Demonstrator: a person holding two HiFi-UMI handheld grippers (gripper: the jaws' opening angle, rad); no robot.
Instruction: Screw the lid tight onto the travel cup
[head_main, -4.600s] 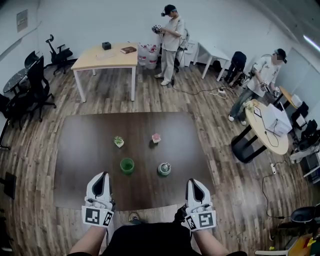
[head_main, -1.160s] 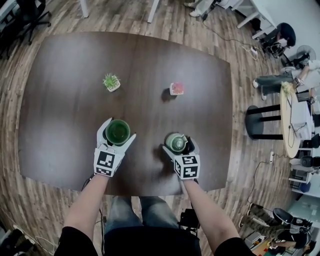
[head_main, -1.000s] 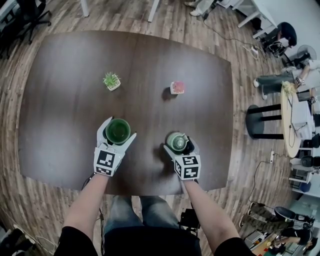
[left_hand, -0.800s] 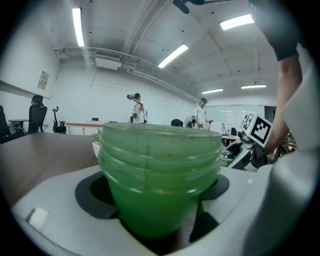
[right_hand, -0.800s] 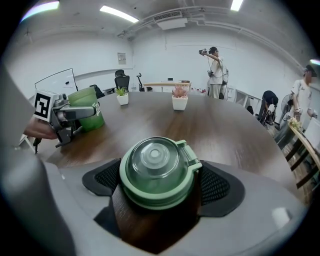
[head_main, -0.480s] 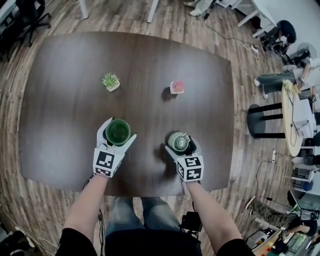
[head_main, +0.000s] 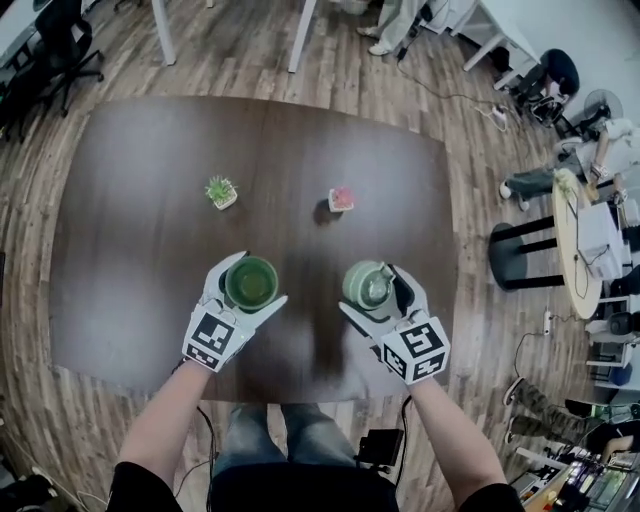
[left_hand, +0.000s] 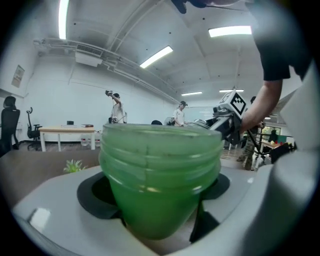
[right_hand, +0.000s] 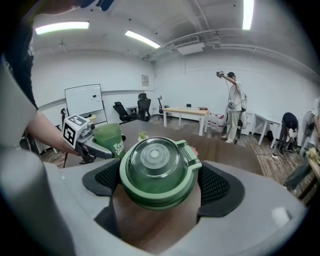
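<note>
A translucent green travel cup (left_hand: 160, 175), probably light, stiff and a little slippery, is held above the dark table (head_main: 150, 200) by the left gripper (head_main: 248, 290), whose jaws are spread wide around its body, below the threads. The right gripper (head_main: 378, 295), also wide, clamps the green lid (right_hand: 156, 172) by its rim, near the cup and apparently unattached.

White left tongs (head_main: 250, 282) and right tongs (head_main: 372, 289) carry black-and-white marker cubes (head_main: 211, 336); sleeves (head_main: 148, 487) black.

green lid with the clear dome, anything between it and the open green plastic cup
Nothing visible: only dark table shows in the gap between the green clear-domed lid and the open green cup.
</note>
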